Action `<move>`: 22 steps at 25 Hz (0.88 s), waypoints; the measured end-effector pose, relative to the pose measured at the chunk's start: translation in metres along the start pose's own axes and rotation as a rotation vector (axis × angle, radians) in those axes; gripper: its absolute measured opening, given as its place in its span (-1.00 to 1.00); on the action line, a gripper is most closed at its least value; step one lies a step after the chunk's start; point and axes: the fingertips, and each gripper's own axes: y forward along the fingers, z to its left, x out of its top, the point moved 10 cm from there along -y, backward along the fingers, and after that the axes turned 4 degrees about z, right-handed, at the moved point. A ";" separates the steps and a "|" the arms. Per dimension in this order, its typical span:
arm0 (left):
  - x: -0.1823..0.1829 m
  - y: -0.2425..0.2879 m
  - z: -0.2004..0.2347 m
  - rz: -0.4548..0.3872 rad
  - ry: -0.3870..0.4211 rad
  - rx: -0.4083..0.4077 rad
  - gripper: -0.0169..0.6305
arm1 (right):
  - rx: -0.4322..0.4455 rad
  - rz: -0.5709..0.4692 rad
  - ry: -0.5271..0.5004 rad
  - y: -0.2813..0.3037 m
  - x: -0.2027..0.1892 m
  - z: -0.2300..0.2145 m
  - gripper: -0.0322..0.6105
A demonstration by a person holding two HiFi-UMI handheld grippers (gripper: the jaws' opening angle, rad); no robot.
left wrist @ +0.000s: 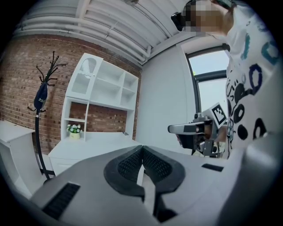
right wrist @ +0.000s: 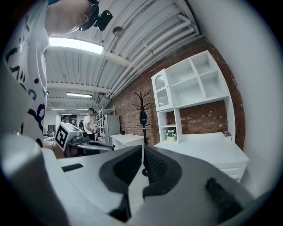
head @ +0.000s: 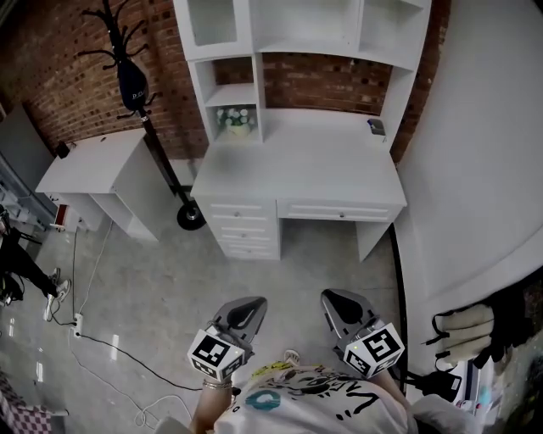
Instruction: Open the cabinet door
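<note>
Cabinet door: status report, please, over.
Left tongs and right tongs shut, empty. Cabinet door closed, untouched, across the floor. No obstacle seen ahead.

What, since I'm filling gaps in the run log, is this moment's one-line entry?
phase: before contact | left gripper: shut, empty | right gripper: shut, empty | cabinet door: closed, untouched, far ahead

No text, number or brand can be read in any view. The person's white shirt (head: 314, 405), at the bottom centre of the head view, bears black hand-drawn lettering too distorted to make out. The left marker cube (head: 215, 353) and the right marker cube (head: 375, 349) show only black-and-white square patterns.
</note>
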 end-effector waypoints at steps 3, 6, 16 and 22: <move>0.008 0.007 0.003 -0.009 0.002 0.017 -0.91 | 0.016 -0.005 -0.002 0.006 0.005 -0.010 -0.81; 0.010 0.015 0.007 -0.010 -0.008 0.022 -0.90 | 0.027 -0.004 -0.010 0.012 0.008 -0.020 -0.81; 0.009 0.040 0.031 0.026 -0.021 0.006 -0.90 | 0.038 0.015 0.047 0.044 0.001 -0.041 -0.81; 0.024 0.057 0.071 0.019 0.011 -0.006 -0.90 | 0.011 -0.005 0.047 0.078 0.013 -0.056 -0.81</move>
